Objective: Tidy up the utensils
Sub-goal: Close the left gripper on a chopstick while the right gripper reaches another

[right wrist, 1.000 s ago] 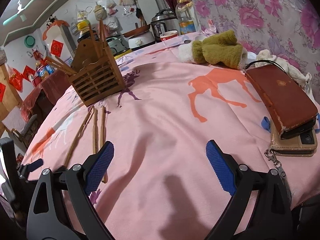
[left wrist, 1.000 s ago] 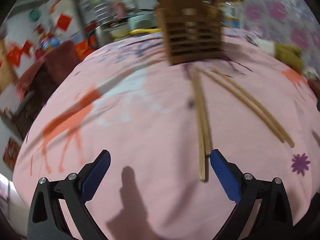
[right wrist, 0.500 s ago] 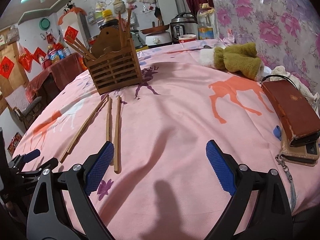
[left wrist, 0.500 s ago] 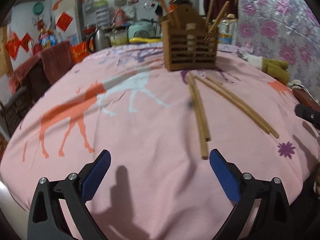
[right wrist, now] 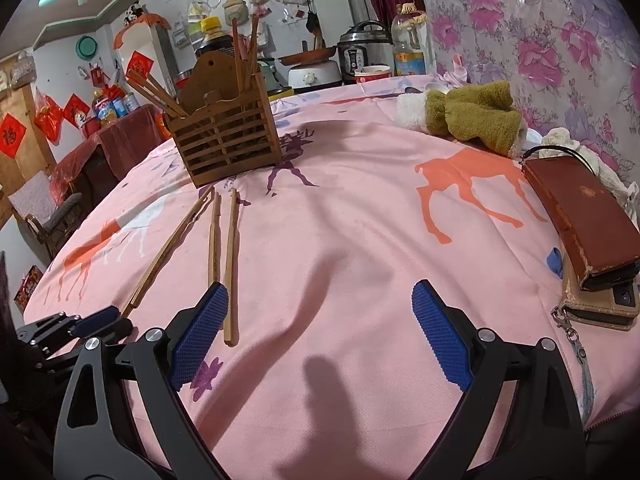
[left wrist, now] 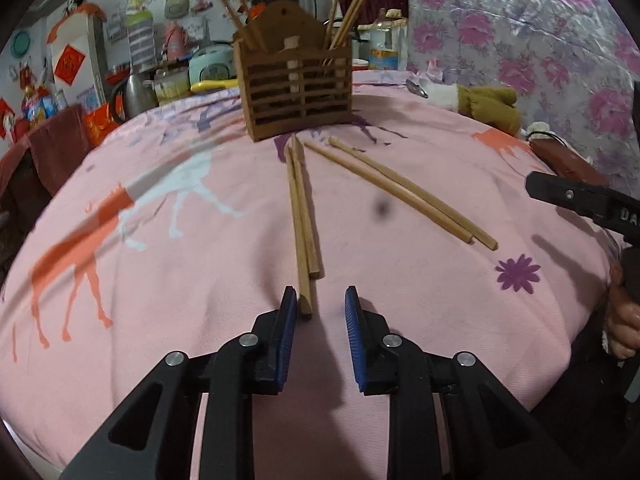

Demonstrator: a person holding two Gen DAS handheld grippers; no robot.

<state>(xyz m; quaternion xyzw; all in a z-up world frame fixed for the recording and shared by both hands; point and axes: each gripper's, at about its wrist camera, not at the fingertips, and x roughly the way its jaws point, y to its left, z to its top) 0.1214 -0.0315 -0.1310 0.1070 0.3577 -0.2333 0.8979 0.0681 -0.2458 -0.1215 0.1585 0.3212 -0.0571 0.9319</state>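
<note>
Left wrist view: my left gripper (left wrist: 321, 305) has its jaws narrowed but unclosed around the near end of the nearest chopstick pair (left wrist: 303, 224), which lies on the pink tablecloth (left wrist: 192, 280) pointing at the wooden holder (left wrist: 295, 96); I should centre both sticks before pinching. Right wrist view: my right gripper (right wrist: 320, 334) is spread wide and empty, beside the second chopstick pair (right wrist: 222, 248).

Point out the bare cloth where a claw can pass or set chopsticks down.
Bare: the wide stretch between the loose chopsticks and the brown wallet, and the cloth left of the near pair, over the horse print. Crowded: in front of the wooden holder, where four chopsticks fan out, and the right edge by the green plush.
</note>
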